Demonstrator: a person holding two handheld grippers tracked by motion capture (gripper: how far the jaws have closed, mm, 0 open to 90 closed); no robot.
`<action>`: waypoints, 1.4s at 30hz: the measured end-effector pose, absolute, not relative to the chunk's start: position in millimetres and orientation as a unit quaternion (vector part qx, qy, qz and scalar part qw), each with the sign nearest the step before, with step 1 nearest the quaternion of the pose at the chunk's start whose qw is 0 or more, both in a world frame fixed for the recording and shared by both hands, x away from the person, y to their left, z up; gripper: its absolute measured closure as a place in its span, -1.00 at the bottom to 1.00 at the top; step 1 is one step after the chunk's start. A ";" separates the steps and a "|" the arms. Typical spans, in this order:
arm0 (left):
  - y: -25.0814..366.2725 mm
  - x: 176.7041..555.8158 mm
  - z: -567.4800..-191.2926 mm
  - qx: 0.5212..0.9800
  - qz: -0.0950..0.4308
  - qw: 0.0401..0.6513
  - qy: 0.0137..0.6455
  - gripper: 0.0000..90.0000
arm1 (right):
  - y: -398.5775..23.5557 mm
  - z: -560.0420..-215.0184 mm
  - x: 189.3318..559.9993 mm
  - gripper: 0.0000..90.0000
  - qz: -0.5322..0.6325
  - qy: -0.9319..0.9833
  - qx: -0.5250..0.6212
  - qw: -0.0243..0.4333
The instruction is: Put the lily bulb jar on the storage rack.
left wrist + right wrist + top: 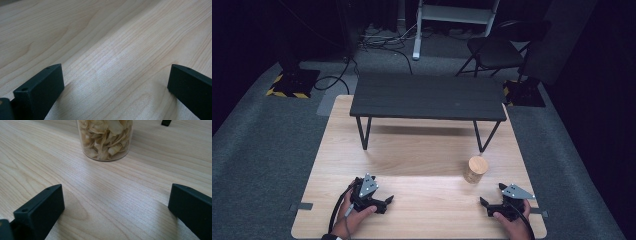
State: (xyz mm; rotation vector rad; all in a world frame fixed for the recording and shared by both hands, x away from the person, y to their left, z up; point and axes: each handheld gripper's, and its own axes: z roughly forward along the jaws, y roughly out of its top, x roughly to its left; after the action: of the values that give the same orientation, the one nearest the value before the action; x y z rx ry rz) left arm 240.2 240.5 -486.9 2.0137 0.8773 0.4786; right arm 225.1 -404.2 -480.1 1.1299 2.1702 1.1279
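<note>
A clear jar [475, 170] with a wooden lid stands on the light wooden table [422, 160], right of centre. In the right gripper view the jar [105, 140] holds pale dried flakes and sits a short way ahead of the jaws. My right gripper [492, 196] rests near the table's front right edge, just below the jar. Its jaws stand wide apart with nothing between them, so my right gripper [116, 207] is open. At the front left lies my left gripper [388, 202], held by a hand. My left gripper [115, 87] is open over bare wood.
A low black bench-like table [428, 97] on thin metal legs stands across the far half of the wooden table. One of its leg feet [166, 122] shows beyond the jar. Grey carpet, cables and a folding chair [492, 50] lie behind.
</note>
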 end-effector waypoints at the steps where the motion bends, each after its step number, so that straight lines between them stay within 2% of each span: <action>1: 240.5 240.2 -486.9 0.808 0.192 0.432 0.352 -0.99 | -404.3 -480.1 225.1 -1.00 0.408 0.786 0.409 0.222; 24: 240.5 240.3 -486.9 0.808 0.192 0.432 0.352 -0.99 | -405.1 -478.8 227.5 -1.00 0.408 0.789 0.405 0.217; 42: 240.6 240.3 -486.9 0.808 0.192 0.432 0.352 -0.99 | -391.7 -441.4 247.4 -0.97 0.410 0.812 0.354 0.218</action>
State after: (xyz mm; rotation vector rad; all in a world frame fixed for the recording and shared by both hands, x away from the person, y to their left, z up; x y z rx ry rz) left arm 240.3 240.6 -486.9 2.0132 0.8771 0.4790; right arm 247.4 -391.7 -441.4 0.9793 2.2487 1.1349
